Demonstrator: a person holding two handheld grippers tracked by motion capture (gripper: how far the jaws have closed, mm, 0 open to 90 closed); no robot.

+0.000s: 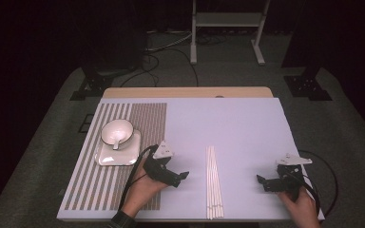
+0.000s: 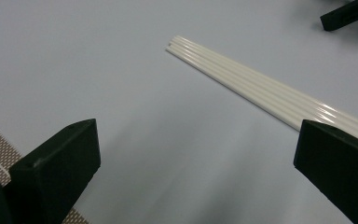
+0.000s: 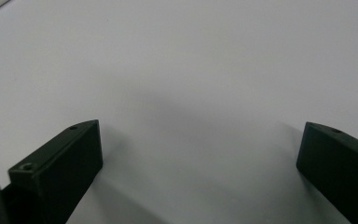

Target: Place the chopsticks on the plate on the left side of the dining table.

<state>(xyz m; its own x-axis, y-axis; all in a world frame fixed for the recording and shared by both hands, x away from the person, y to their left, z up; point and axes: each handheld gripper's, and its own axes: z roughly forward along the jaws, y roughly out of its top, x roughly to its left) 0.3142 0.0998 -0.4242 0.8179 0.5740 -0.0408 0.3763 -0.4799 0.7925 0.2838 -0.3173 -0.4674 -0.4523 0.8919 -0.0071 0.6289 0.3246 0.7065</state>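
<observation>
so the white table [image 1: 247,128] is mostly bare, with a striped placemat [image 1: 145,118] covering its left part. on the mat there's a square plate [image 1: 105,156] with a round bowl [image 1: 111,129] sitting on its far end and a white spoon [image 1: 117,141] resting in the bowl, handle pointing toward the person. nothing has been started as far as i can tell: the bundle of white chopsticks [image 1: 214,183] lies flat in the middle of the near half of the table, running from near the front edge away from the person, all the sticks touching side by side, off the mat and well apart from the plate.

left gripper [image 1: 180,176] hovers low just left of the chopsticks, pointed at them, jaws wide apart and holding nothing. in the left gripper view the chopsticks [image 2: 256,88] run diagonally ahead, past the right jaw. right gripper [image 1: 261,180] is well to the right of the bundle, also aimed inward, jaws spread wide with just bare table between them in the right gripper view.

my guess is everything's still ahead: pick up sticks, get them over by the plate. room-wise it's easy, lots of open surface on both sides of the bundle. only things to mind are the sticks' near ends sitting close to the front edge, and the right hand being near the table's right front corner.
</observation>
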